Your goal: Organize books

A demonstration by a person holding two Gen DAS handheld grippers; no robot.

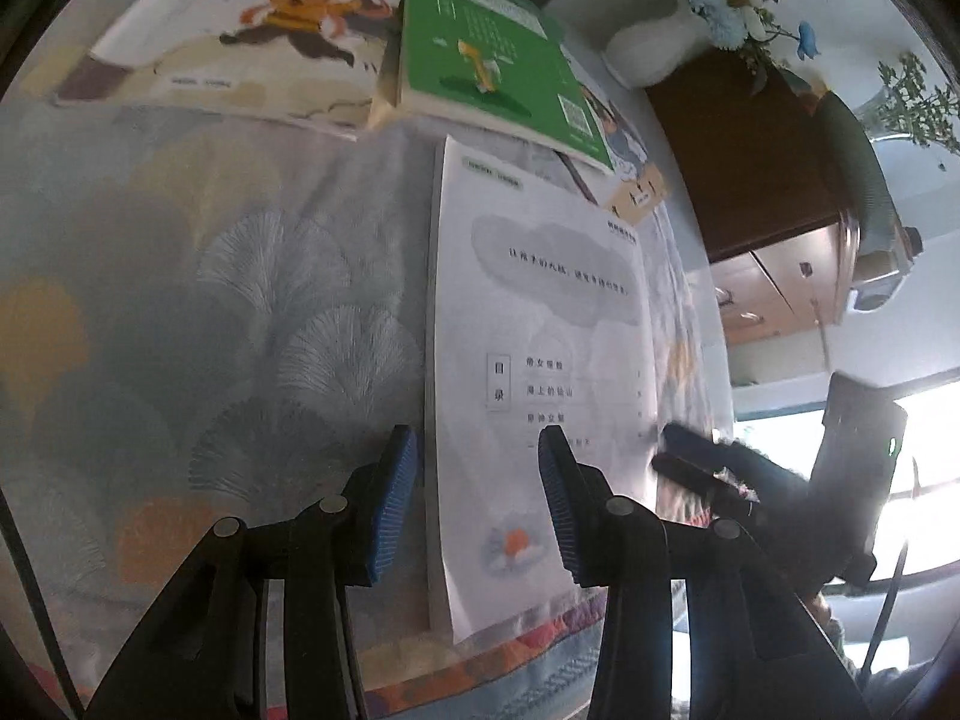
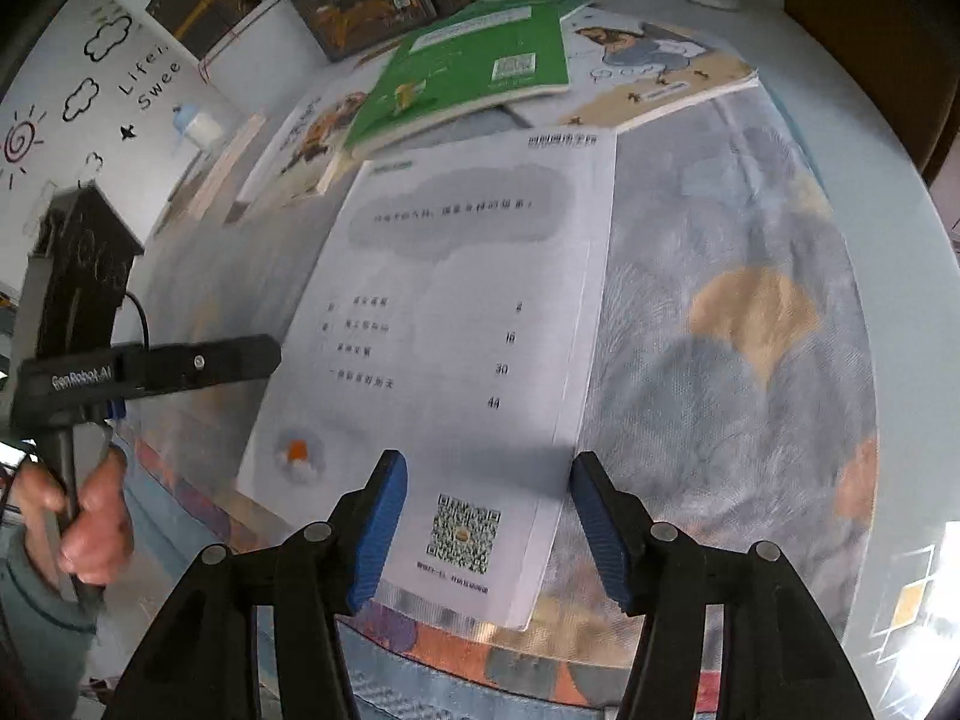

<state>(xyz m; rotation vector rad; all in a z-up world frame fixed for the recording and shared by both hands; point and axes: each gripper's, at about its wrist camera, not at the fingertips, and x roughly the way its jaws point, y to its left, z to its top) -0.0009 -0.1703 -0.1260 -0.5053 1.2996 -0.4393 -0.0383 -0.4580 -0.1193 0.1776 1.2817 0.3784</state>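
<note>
Surface: round table (image 2: 750,312) under a grey-blue cloth with a fan-leaf pattern and orange-yellow patches; the cloth's rim shows at 6 o'clock in both wrist views.
Task book: thin white paperback (image 2: 456,324) lying flat with its back cover up, showing a grey cloud shape, a short contents list, a small orange-sun drawing and a QR code; it lies at the middle of the right wrist view, its near end close to the table rim.
Same book, left wrist view: the white paperback (image 1: 534,360) runs from centre toward 6 o'clock, its long edge just right of the left pad.
Left gripper (image 1: 477,504): jaws apart, blue ribbed pads either side of the book's long edge, one over cloth and one over the cover; whether they touch the book cannot be told.
Right gripper (image 2: 489,525): jaws apart, straddling the book's near corner by the QR code; pads not pressing on it.
Other books: green paperback (image 2: 474,72) at 12 o'clock, resting on two cream illustrated books, one with an orange figure (image 2: 312,138) at 11 o'clock, one with a blue-clad figure (image 2: 654,78) at 1 o'clock.
Background: white vase (image 1: 654,48) with blue flowers at 1 o'clock in the left wrist view.
Person: a hand (image 2: 90,522) gripping the left tool's handle at 8 o'clock in the right wrist view.
</note>
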